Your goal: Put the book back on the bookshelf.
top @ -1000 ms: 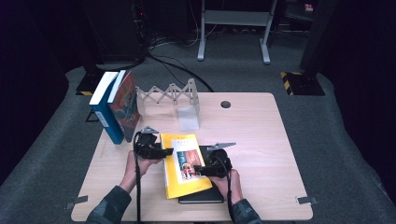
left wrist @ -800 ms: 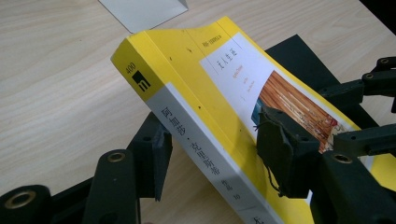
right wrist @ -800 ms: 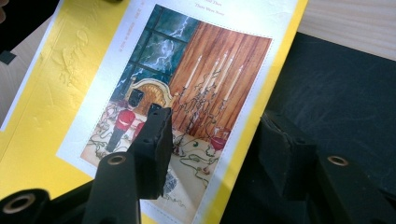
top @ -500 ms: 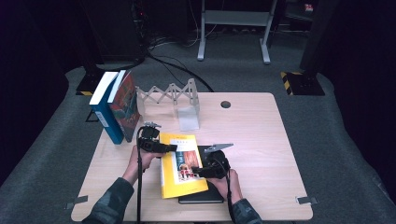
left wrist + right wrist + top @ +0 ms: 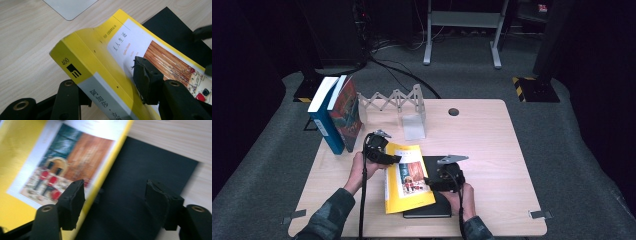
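Lying across the near middle of the wooden table (image 5: 492, 150), the yellow paperback (image 5: 408, 177) rests partly on top of a black notebook (image 5: 432, 210), its spine edge raised off the wood. The left gripper (image 5: 393, 159) has its jaws set across that spine corner, one pad (image 5: 146, 82) pressing on the front cover and the other under the book; they have just been closing and now clamp the paperback (image 5: 100, 65). The right gripper (image 5: 428, 181) sits at the book's opposite long edge, its jaws having just been opening; in the right gripper view they stand apart with the yellow edge (image 5: 105, 170) and the black notebook (image 5: 140, 185) between them, neither pad pressing.

Just beyond the paperback stands a grey metal bookend (image 5: 414, 127), and behind it a folding accordion rack (image 5: 392, 100) stretched along the far side. To the left, close beside the left gripper, two upright books (image 5: 337, 115) lean together, the blue one outermost. A round cable hole (image 5: 454, 111) shows in the tabletop farther back.
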Demonstrator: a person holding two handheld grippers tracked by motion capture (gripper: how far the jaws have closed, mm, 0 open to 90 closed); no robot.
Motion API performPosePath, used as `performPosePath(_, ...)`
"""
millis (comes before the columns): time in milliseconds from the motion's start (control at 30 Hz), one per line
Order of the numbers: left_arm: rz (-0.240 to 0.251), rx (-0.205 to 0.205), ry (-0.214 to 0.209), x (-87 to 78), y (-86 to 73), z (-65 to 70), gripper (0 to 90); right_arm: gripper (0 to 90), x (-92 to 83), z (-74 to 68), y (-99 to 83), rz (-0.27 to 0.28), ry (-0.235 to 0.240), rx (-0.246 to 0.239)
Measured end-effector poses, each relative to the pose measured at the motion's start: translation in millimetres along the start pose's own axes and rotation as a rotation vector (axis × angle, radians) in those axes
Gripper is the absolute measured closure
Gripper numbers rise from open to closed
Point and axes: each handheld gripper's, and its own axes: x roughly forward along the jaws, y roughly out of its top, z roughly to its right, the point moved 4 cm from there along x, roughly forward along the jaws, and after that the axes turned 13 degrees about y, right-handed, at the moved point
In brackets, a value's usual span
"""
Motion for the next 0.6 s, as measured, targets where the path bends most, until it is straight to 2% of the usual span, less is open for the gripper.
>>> performPosePath(67, 0.000, 0.000, 0.000, 0.1, 0.0, 0.1, 53.2, 21.0, -13.7, 15.1, -7.2, 0.031, -0.059, 0.014)
performPosePath(167, -0.001, 0.006, 0.004, -0.3, 0.5, 0.3, 53.1, 16.4, -34.6, 42.9, -22.1, 0.079, -0.146, 0.053)
performPosePath(233, 0.000, 0.014, 0.007, -0.7, 0.9, 0.5, 53.1, 14.4, -43.8, 61.7, -33.6, 0.086, -0.205, 0.086)
performPosePath(300, 0.001, 0.016, 0.007, -1.2, 1.3, 1.1, 53.1, 12.6, -48.5, 77.2, -45.2, 0.075, -0.269, 0.099)
performPosePath(333, 0.002, 0.015, 0.009, -1.5, 1.4, 1.3, 53.2, 12.4, -49.9, 82.3, -49.8, 0.077, -0.280, 0.111)
performPosePath(400, 0.005, 0.012, 0.014, -2.1, 1.5, 1.2, 53.5, 12.5, -51.6, 90.1, -55.7, 0.084, -0.320, 0.102)
performPosePath(467, 0.016, -0.009, 0.002, -3.2, 1.7, 0.9, 54.8, 13.3, -53.3, 94.7, -60.0, 0.074, -0.355, 0.080)
performPosePath(533, 0.024, -0.022, -0.011, -5.0, 1.6, 0.0, 56.4, 13.5, -51.9, 99.1, -63.5, 0.073, -0.356, 0.084)
performPosePath(567, 0.024, -0.042, -0.018, -5.9, 1.3, 0.7, 57.0, 13.5, -51.3, 100.5, -64.4, 0.058, -0.363, 0.092)
performPosePath(600, 0.033, -0.036, -0.022, -6.8, 1.6, -0.5, 57.6, 14.4, -50.9, 100.2, -63.9, 0.064, -0.369, 0.088)
